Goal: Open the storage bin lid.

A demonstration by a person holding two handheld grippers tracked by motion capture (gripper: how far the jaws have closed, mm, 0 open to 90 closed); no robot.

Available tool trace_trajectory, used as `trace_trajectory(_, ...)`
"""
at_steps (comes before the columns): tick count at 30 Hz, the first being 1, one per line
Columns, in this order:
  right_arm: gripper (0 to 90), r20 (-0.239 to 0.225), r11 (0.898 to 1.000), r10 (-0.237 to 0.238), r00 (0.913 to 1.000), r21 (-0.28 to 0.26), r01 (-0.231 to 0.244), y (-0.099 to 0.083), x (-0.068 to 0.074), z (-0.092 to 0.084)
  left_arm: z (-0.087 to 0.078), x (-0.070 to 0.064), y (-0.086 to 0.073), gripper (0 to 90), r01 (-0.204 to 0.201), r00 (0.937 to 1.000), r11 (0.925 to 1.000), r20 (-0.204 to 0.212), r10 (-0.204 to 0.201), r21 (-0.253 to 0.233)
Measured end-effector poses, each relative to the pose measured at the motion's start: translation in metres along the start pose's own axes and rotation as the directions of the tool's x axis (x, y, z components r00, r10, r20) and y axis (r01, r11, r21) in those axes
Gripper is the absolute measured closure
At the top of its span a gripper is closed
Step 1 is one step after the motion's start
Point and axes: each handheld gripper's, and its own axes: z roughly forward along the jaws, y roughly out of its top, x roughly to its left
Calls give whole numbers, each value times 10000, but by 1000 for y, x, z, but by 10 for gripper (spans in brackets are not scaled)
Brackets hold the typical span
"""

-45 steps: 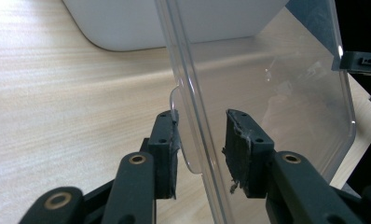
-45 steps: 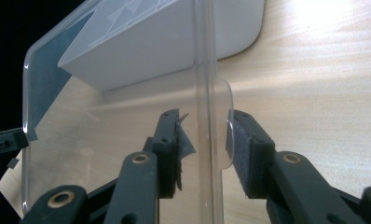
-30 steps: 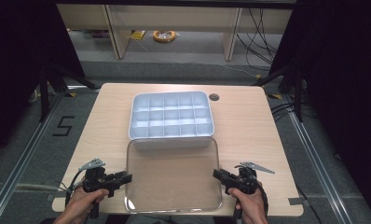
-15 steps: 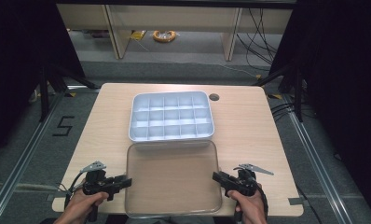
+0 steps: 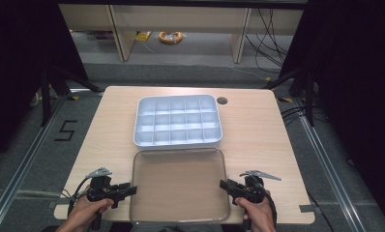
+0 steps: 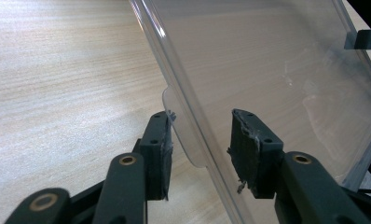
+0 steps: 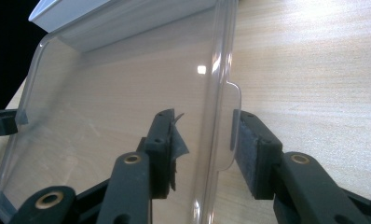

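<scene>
Looks like the grab-the-lid step: the clear lid (image 5: 180, 186) lies flat at the table's (image 5: 258, 130) 6 o'clock edge, and its side tabs are straddled by the left gripper (image 6: 200, 140) at 9 o'clock and the right gripper (image 7: 204, 137) at 3 o'clock, both parted with nothing pinched yet. Next, both probably need squeezing onto the tabs so the lid can be lifted level. The tray (image 5: 178, 121), just past the lid at 12 o'clock, is seen with all compartments empty.
</scene>
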Motion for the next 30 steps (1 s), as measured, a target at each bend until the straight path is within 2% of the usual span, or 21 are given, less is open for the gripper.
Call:
trace_trajectory(1,604,106,9999,-119,9999,-43,119,0,-1,1,0,0,0,582,-31,10000,10000,-48,31,-11)
trace_trajectory(4,598,186,10000,-58,9998,-58,59,0,1,2,0,-1,0,582,-220,9996,9998,-172,221,29)
trace_trajectory(5,595,211,9985,-529,9984,-122,531,0,-3,3,1,-1,0,581,-227,9994,9997,-279,227,14)
trace_trajectory(6,593,296,9981,-608,9977,-77,611,0,-4,4,1,-1,1,582,-263,9991,9996,-328,264,40)
trace_trajectory(12,586,393,9985,-548,9977,-44,551,1,-2,5,1,-2,1,581,-284,9989,9996,-377,286,58)
trace_trajectory(13,584,341,9988,-481,9983,-2,481,1,-2,4,2,-2,1,581,-272,9989,9996,-386,275,65)
trace_trajectory(14,578,375,9999,-96,9993,84,93,0,1,4,2,-2,1,579,-255,9989,9996,-382,259,101)
trace_trajectory(15,574,425,9983,-586,9974,52,584,0,-3,6,2,-2,0,577,-240,9990,9996,-380,245,133)
trace_trajectory(16,570,352,9986,-518,9980,100,514,0,-3,6,3,-2,0,575,-231,9990,9996,-390,237,148)
trace_trajectory(17,565,491,9983,-582,9971,92,578,0,-3,7,3,-2,0,573,-236,9990,9996,-385,242,157)
trace_trajectory(18,561,469,9998,-138,9988,170,130,0,0,7,3,-2,0,572,-221,9990,9996,-382,226,159)
trace_trajectory(20,562,566,9995,-229,9981,209,218,0,0,8,3,-2,0,571,-217,9990,9997,-381,223,148)
trace_trajectory(21,562,583,9976,-685,9959,69,682,1,-4,9,3,-2,0,569,-225,9990,9996,-377,231,150)
trace_trajectory(23,562,466,9981,-593,9972,166,586,2,-5,9,4,-1,0,566,-218,9991,9996,-361,225,189)
trace_trajectory(30,558,559,9979,-635,9964,126,629,2,-5,10,6,-1,1,556,-219,9989,9994,-404,230,274)
